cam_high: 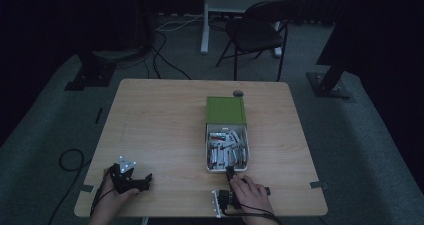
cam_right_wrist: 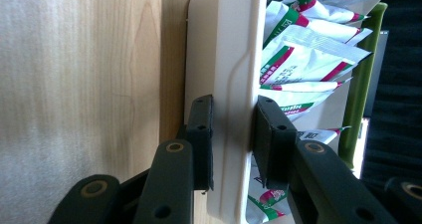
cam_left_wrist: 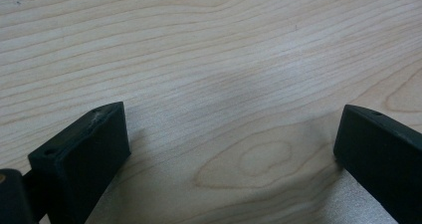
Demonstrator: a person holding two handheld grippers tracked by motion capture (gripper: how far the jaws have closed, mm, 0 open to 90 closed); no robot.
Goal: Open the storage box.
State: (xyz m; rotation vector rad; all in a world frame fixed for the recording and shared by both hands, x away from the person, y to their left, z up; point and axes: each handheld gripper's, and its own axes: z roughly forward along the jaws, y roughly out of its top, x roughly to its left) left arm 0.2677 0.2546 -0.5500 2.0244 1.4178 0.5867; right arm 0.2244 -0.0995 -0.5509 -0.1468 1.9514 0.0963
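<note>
The light wooden worktop [cam_high: 165,130] stands on grey carpet in a dim room. At about seven o'clock on it, near the front edge, the person's left hand [cam_high: 112,197] holds the left gripper [cam_high: 142,181], black with a grey three-cornered plate on top. In the left gripper view its two black fingers [cam_left_wrist: 79,159] are spread wide apart with nothing between them, hovering close over bare wood grain.

Toward the middle, a little to the three o'clock side, sits a long white plastic drawer-style box [cam_high: 209,150] pulled out toward six o'clock from a green sleeve [cam_high: 226,110] that covers its far end. The open part is packed with small white sachets printed in red and green [cam_high: 227,147], standing on edge. A small dark round object [cam_high: 238,93] lies on the worktop just past the green sleeve at twelve o'clock.

At about five o'clock, the right hand [cam_high: 252,195] holds the right gripper [cam_high: 230,174] against the near end of the box. In the right gripper view its fingers [cam_right_wrist: 200,139] pinch the white front wall [cam_right_wrist: 234,84] of the box, one outside it and one inside among the sachets [cam_right_wrist: 303,59].

Beyond the worktop at twelve o'clock stand a dark folding chair [cam_high: 260,27] and a white table leg [cam_high: 205,20], with black cables [cam_high: 165,55] on the floor.
</note>
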